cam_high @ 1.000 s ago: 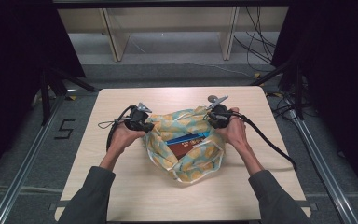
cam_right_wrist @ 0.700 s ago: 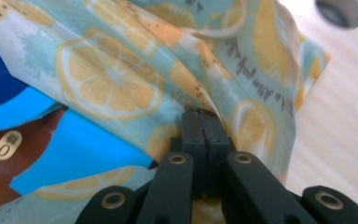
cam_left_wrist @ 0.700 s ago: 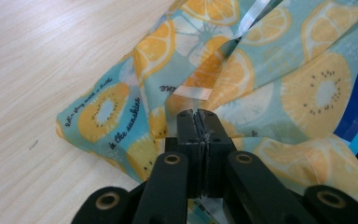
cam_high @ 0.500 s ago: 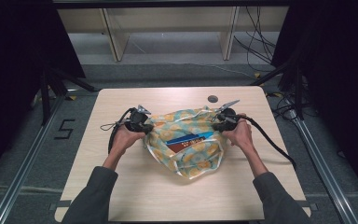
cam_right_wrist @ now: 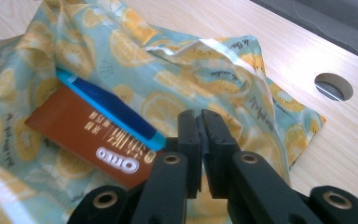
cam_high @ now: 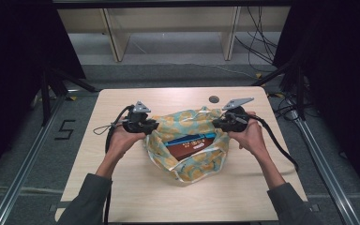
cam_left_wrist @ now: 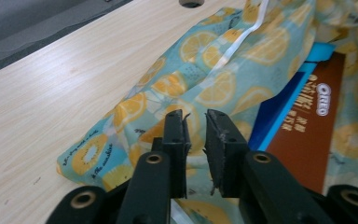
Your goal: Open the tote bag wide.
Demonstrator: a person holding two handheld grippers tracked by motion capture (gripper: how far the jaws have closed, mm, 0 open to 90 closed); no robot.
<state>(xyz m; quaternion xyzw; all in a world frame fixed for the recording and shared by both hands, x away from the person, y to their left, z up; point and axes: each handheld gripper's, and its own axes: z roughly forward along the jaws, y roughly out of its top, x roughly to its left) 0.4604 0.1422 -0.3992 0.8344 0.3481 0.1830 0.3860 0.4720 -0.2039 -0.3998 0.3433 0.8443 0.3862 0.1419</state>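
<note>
Two tongs: one at each side of the cloth bag [cam_high: 187, 145], which lies between them on the tabletop [cam_high: 122, 187].
Left tongs [cam_left_wrist: 196, 122]: the jaws have just been opening; a narrow gap shows between the pads, nothing is in it, and the fruit-print fabric lies just beyond the tips.
Right tongs [cam_right_wrist: 201, 122]: jaws all but pressed together, a thin slit between them; whether a fold of fabric is caught there I cannot tell.
Cloth bag: pale blue-green with orange-slice print, mouth spread wide between the two tongs, its white drawstring band [cam_left_wrist: 242, 39] running along the rim past the left tongs.
Biscuit box [cam_high: 191, 145]: brown and blue, lying flat inside the bag, between both tongs, nearer the right tongs' side in the high view.
Hands: the left hand [cam_high: 122, 140] and right hand [cam_high: 251, 136] each grip a tool body at the bag's edge.
Tabletop hole [cam_right_wrist: 334, 86]: round, beyond the right tongs, clear of the bag.
</note>
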